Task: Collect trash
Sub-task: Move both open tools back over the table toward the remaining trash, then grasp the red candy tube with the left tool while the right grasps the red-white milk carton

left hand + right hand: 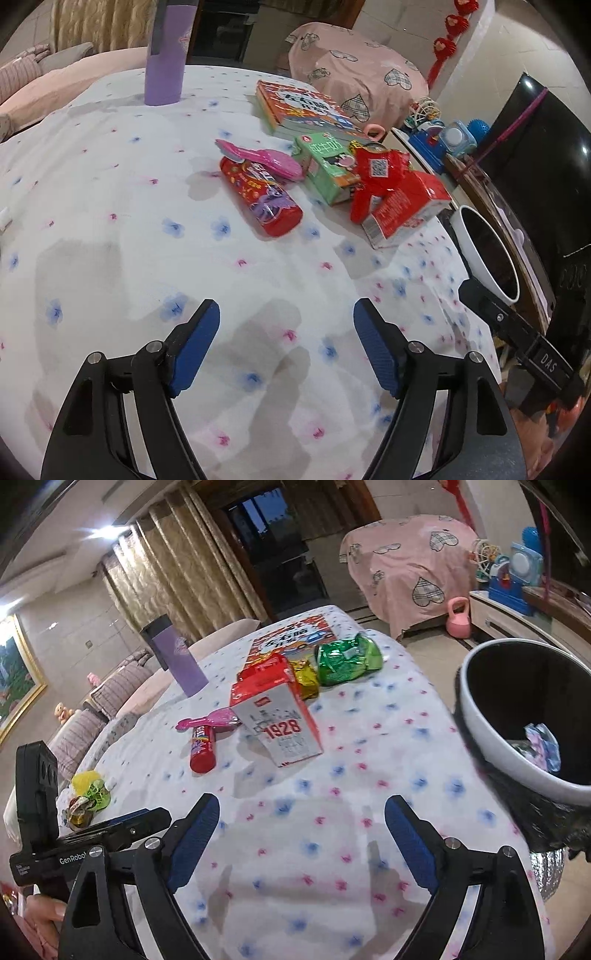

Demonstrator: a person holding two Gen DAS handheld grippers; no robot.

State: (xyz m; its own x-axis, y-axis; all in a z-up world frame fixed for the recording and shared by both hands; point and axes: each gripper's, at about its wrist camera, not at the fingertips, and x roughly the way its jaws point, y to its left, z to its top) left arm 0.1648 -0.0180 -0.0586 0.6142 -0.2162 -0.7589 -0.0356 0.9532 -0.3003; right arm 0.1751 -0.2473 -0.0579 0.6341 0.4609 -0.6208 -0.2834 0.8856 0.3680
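Mid-frame on the desk: red tube, green carton, red-white box. Trash bin sits at right edge. Left gripper and right gripper jaws open, empty.

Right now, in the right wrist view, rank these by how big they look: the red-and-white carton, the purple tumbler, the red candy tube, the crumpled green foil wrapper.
1. Red-and-white carton.
2. Purple tumbler and crumpled green foil wrapper: too close to rank; both sit farther back.
3. Red candy tube.
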